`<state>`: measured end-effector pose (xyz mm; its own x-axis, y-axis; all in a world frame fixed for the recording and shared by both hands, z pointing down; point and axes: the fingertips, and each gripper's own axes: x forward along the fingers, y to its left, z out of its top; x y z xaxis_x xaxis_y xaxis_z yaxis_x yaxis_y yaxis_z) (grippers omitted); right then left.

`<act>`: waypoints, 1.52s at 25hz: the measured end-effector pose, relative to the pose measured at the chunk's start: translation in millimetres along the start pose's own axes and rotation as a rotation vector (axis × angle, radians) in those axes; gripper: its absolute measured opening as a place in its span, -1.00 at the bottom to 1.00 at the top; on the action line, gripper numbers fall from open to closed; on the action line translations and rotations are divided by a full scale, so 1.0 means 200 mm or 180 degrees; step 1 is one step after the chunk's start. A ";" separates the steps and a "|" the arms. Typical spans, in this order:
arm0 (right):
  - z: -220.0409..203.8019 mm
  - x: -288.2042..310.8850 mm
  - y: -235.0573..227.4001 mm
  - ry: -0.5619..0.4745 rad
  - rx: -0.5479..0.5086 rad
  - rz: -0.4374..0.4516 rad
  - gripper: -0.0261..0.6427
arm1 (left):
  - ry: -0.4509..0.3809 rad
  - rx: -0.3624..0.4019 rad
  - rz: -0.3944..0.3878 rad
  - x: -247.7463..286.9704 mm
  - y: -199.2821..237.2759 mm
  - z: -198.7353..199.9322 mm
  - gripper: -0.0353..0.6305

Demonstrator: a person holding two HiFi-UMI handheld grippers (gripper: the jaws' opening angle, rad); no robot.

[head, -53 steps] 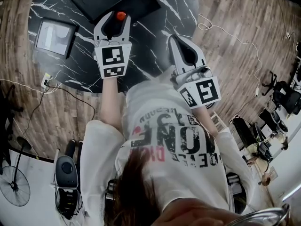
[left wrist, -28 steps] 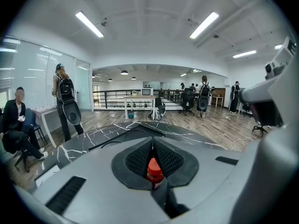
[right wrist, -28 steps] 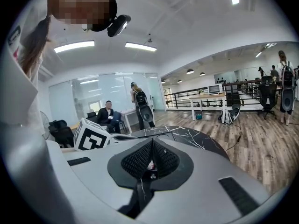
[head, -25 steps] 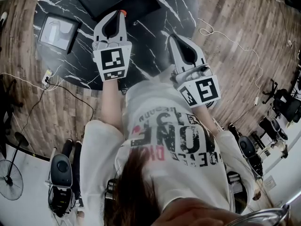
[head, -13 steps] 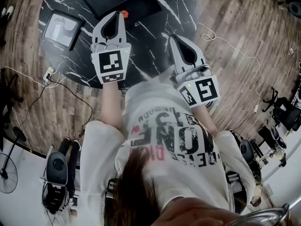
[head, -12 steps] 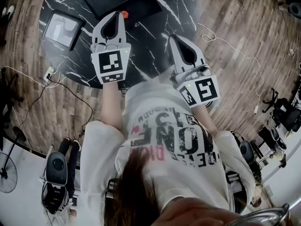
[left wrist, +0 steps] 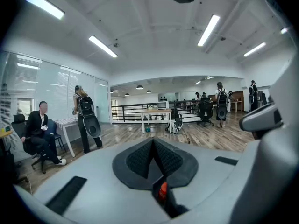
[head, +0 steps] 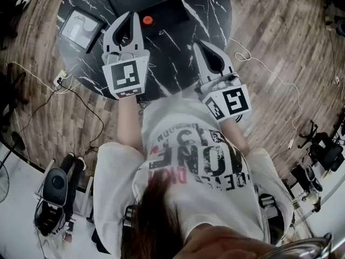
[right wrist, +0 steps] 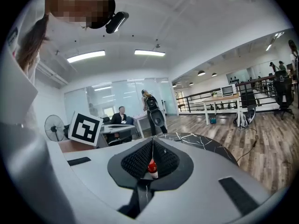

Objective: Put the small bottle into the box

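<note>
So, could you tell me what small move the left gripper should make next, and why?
Probably open the left gripper: its jaws are shut on nothing, while the small bottle stands free just beside its tip, at the near edge of the black box. Whether it is already inside I cannot tell; if not, open jaws come first.

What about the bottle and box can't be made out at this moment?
- small bottle, head view: only its orange cap shows, too small to tell whether it is inside the black box or beside it.
- Bottle, both gripper views: mostly hidden behind the jaws.
- Box, head view: far side cut off by the top edge.
</note>
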<state>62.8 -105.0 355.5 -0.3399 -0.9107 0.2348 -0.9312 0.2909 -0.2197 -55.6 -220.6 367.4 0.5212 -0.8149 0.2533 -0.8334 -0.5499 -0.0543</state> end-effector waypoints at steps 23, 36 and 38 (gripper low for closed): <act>0.15 -0.08 -0.04 -0.0180 -0.0101 0.0576 -0.92 | -0.0533 -0.0002 0.0688 -0.34 -0.05 0.36 -0.88; 0.25 -0.11 -0.07 -0.0289 -0.0237 0.0907 -0.92 | -0.0809 0.0043 0.1075 -0.51 -0.13 0.51 -0.88; 0.26 -0.12 -0.07 -0.0301 -0.0258 0.0957 -0.92 | -0.0841 0.0044 0.1121 -0.54 -0.15 0.51 -0.88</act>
<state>90.1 -102.6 303.8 -0.5912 -0.8025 0.0810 -0.7996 0.5700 -0.1888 -67.9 -133.8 242.0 0.2362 -0.9709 -0.0386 -0.9671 -0.2311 -0.1065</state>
